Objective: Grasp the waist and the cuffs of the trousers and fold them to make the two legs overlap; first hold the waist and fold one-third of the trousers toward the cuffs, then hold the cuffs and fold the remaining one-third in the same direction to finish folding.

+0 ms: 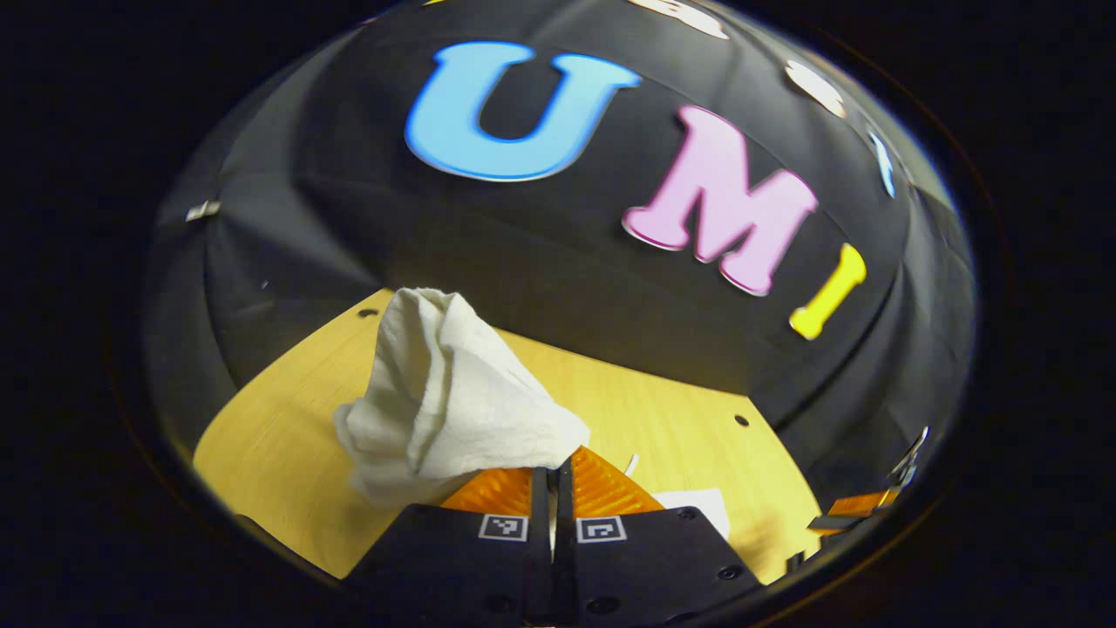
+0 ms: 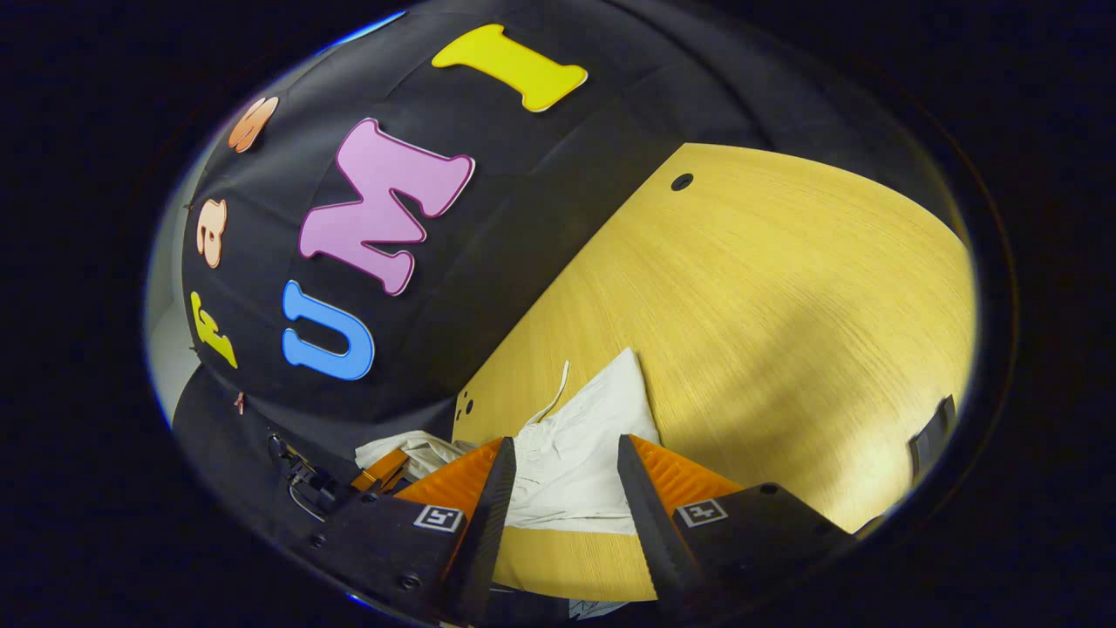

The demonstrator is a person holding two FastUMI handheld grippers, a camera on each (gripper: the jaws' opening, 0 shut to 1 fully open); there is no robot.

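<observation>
Trousers point(image 1: 445, 392) are bunched up and pinched tight in the left hand-held gripper point(image 1: 551, 475), lifted off the table point(image 1: 680, 419), probably to carry a fold over. The right hand-held gripper point(image 2: 565, 458) is spread wide around the cloth point(image 2: 575, 436) lying on the table point(image 2: 785, 288), not gripping yet.

A wooden table point(image 2: 785, 288) with pale yellow grain meets the black cloth wall point(image 2: 488, 235) along its far edge — small dark holes point(image 2: 682, 181) sit near that edge and its corners.
</observation>
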